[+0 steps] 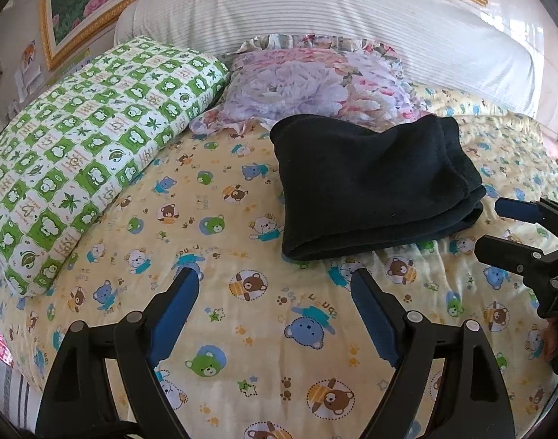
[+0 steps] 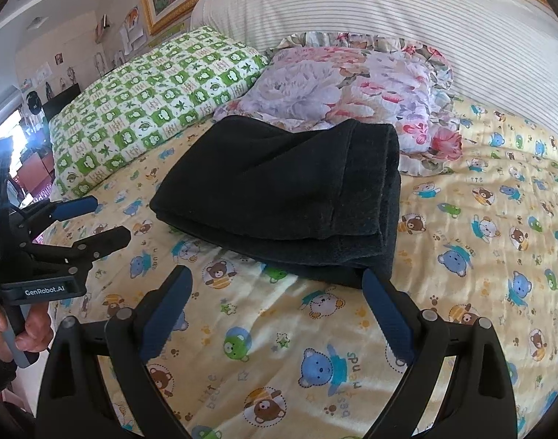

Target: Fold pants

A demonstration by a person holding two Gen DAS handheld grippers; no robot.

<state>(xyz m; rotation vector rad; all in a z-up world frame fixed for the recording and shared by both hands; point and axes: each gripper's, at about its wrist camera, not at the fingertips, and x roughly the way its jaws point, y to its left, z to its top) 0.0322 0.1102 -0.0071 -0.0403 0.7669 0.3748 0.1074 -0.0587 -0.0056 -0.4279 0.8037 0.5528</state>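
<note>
The black pants (image 1: 374, 186) lie folded in a thick stack on the yellow bear-print bedsheet (image 1: 242, 314); they also show in the right wrist view (image 2: 290, 197). My left gripper (image 1: 275, 278) is open and empty, just short of the stack's near edge. It shows at the left of the right wrist view (image 2: 99, 219). My right gripper (image 2: 275, 278) is open and empty, its right finger close to the stack's near right corner. It shows at the right of the left wrist view (image 1: 495, 226).
A green-and-white checked pillow (image 1: 85, 153) lies at the left and a floral pillow (image 1: 315, 84) behind the pants. A white striped headboard (image 1: 315, 7) stands at the back. The bed's left edge drops off near the checked pillow.
</note>
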